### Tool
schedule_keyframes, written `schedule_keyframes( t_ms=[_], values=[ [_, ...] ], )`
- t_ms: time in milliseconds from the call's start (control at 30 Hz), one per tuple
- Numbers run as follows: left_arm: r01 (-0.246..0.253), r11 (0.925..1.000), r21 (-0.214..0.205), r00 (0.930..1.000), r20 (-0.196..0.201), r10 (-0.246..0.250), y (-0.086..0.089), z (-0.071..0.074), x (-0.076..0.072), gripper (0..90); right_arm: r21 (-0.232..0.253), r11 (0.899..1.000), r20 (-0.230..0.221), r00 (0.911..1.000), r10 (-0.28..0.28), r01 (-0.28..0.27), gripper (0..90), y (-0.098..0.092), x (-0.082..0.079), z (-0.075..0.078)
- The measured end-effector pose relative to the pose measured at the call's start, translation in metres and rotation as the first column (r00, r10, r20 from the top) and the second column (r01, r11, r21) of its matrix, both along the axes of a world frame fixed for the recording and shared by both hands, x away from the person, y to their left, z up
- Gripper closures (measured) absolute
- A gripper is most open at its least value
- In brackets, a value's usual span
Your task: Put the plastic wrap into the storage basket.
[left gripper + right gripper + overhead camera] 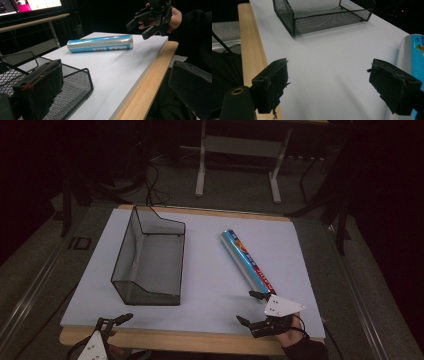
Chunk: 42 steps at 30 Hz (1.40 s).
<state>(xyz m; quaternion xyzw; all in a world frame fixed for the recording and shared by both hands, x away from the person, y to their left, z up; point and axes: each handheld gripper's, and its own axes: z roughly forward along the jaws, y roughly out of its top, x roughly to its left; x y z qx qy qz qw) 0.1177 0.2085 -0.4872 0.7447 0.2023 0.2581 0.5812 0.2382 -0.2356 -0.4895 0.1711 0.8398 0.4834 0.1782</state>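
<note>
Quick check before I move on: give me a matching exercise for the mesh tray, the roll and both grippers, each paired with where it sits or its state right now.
Things:
1. black wire-mesh tray
2. blue and silver foil-wrapped roll
3. left gripper
4. right gripper

Places or states:
A. open, at the roll's near end
B. lying flat on the table's right half
C. open, at the near left edge
D. empty, on the table's left half

Pairs: 1-D, 2-B, 3-C, 4-A
</note>
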Motion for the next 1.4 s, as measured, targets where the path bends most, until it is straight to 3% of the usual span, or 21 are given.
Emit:
schedule_keyframes(
  t_ms=[133,200,267,367,633,800,967,1133,1400],
  values=[
    [0.0,1.0,0.001,1.0,-0.002,0.0,0.0,0.0,0.0,0.2,-0.009,1.0,0.006,0.9999,0.009,-0.009,15.1,0.001,-0.001,0.0],
    [-0.001,1.0,0.002,1.0,-0.006,0.001,-0.001,0.0,0.0,0.2,-0.066,0.998,0.053,0.9983,0.026,-0.022,15.1,0.004,-0.003,0.002],
    [-0.001,1.0,0.001,1.0,-0.005,0.001,-0.001,0.0,0.0,0.2,-0.076,0.997,0.055,0.9981,0.029,-0.025,15.1,0.005,-0.003,0.002],
    [-0.001,1.0,0.001,1.0,-0.003,0.001,-0.001,0.0,0.0,0.2,-0.083,0.996,0.012,0.9996,0.026,-0.025,15.0,0.008,-0.005,0.006],
    [0.002,1.0,0.003,1.0,-0.007,-0.002,-0.001,0.0,0.0,0.2,-0.031,0.999,0.019,0.9998,-0.006,0.006,10.5,0.012,-0.008,0.021],
    [0.002,1.0,0.0,0.9999,-0.012,-0.002,-0.001,0.0,0.0,0.2,0.004,0.999,0.039,0.9981,-0.048,0.048,10.4,0.003,-0.004,0.036],
    [-0.001,1.0,0.006,0.9999,-0.015,0.001,-0.001,0.0,0.0,0.2,0.014,0.993,0.067,0.991,-0.116,0.115,9.8,-0.006,0.001,0.049],
    [-0.002,1.0,0.003,0.9999,-0.017,0.002,-0.001,0.0,0.0,0.2,0.006,0.99,0.071,0.9876,-0.14,0.14,9.8,-0.005,0.008,0.055],
    [-0.001,1.0,0.004,0.9998,-0.019,0.001,-0.001,0.0,0.0,0.2,0.013,0.981,0.007,0.981,-0.194,0.194,9.9,-0.001,0.038,0.068]
  ],
)
